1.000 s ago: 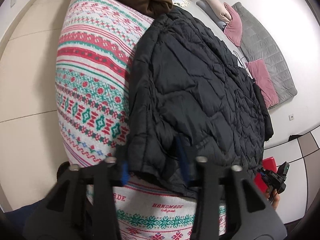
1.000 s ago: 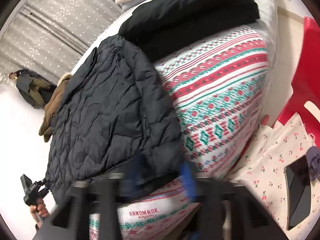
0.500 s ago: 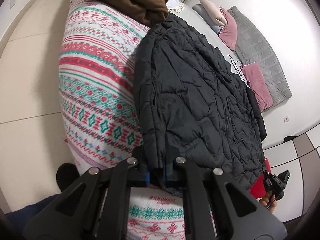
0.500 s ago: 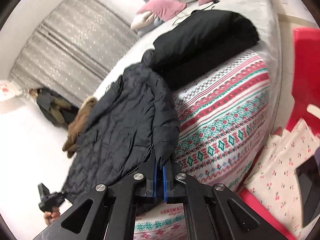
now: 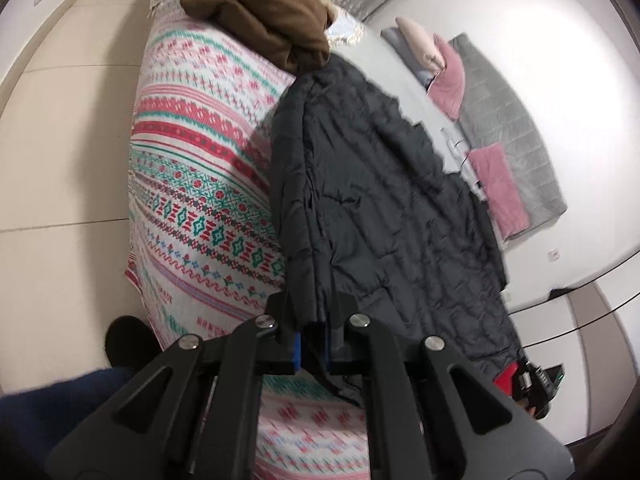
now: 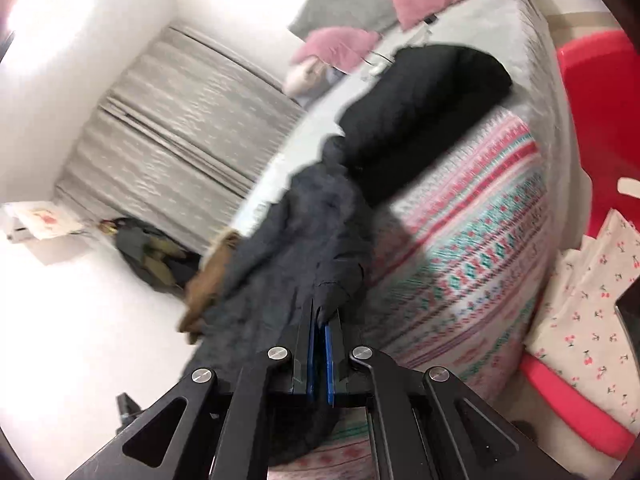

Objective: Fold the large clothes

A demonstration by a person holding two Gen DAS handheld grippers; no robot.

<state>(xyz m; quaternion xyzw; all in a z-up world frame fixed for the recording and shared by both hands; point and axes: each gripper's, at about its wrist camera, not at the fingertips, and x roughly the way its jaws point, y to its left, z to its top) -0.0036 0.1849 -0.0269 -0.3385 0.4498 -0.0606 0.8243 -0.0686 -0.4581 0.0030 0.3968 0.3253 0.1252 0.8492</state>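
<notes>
while clamped — both hand-held grippers, jacket (image 5: 384, 208)

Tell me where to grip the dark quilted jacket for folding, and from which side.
Grip the dark quilted jacket at its near hem corners, coming from the foot of the bed: that edge hangs free. The left gripper and right gripper already pinch there.

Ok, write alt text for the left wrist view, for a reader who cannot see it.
The left gripper has its jaws shut on the hem of a dark quilted jacket spread over a patterned red, green and white blanket on a bed. A brown garment lies at the blanket's far end, with pink pillows beyond.
</notes>
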